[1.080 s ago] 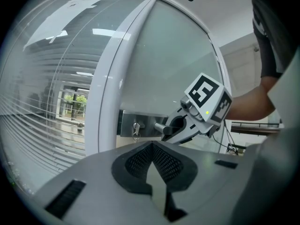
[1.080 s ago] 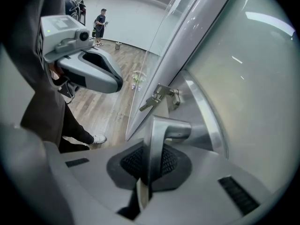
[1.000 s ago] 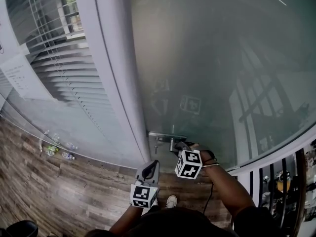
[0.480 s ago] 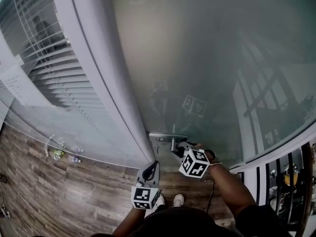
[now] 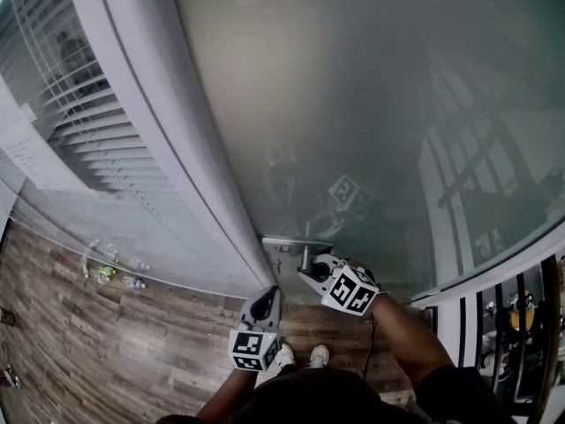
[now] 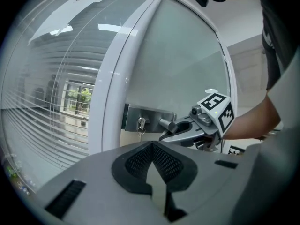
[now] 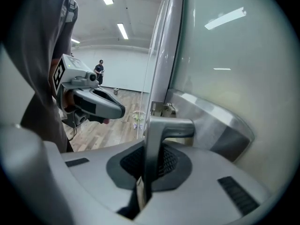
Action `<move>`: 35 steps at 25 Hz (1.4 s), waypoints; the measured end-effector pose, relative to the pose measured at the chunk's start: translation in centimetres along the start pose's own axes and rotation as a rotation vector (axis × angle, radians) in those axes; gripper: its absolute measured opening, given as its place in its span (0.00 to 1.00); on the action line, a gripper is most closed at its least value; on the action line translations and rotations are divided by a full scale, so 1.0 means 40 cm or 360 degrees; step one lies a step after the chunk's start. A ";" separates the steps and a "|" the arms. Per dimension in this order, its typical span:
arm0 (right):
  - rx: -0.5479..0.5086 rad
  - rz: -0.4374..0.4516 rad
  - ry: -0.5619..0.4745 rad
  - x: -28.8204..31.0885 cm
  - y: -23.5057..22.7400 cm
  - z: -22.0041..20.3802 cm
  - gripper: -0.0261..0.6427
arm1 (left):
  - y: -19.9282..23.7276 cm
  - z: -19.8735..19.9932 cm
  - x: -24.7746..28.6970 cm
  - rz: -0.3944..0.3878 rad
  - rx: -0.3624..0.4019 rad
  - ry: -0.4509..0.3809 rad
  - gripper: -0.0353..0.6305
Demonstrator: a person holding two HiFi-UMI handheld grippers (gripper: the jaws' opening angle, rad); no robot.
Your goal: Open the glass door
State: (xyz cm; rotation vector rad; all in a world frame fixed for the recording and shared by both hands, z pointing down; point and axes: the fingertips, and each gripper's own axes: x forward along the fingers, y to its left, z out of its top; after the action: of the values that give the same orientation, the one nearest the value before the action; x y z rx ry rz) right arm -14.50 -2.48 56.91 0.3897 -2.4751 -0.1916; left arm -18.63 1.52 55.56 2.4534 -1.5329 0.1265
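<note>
Glass door (image 5: 353, 131) straight ahead, looks closed against white frame (image 5: 168, 140). Lever handle (image 7: 161, 128) at its left edge, beside lock plate (image 6: 149, 118). R gripper (image 5: 309, 272) jaws clenched on handle. Vs 1 s ago its cube has rolled and tips dipped, so lever prob. pressed, latch freeing. L gripper (image 6: 154, 175) jaws closed, empty, just below.

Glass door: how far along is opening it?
Done: the right gripper is clamped on the lever handle. In hand: that grip, apparently to work the latch. Left to do: the glass door looks flush with its white frame and is not yet swung open. The left gripper hangs empty nearby, its jaws together.
</note>
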 end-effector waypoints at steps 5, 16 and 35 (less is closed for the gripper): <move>0.0018 0.0012 0.0025 0.005 -0.010 -0.005 0.06 | -0.012 0.012 0.020 -0.0010 0.0039 -0.0001 0.06; 0.0061 -0.0043 0.0056 0.030 -0.091 -0.014 0.06 | -0.049 0.031 0.070 -0.0005 0.0092 0.0003 0.06; 0.0176 -0.0100 0.0084 0.064 -0.309 -0.045 0.06 | -0.142 0.063 0.192 0.0080 0.0223 -0.0002 0.06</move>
State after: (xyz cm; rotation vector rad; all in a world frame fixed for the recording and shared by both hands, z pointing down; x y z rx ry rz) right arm -12.52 -15.09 56.95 0.5130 -2.4297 -0.0692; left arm -10.28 -3.44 53.74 2.5212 -1.6388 0.2498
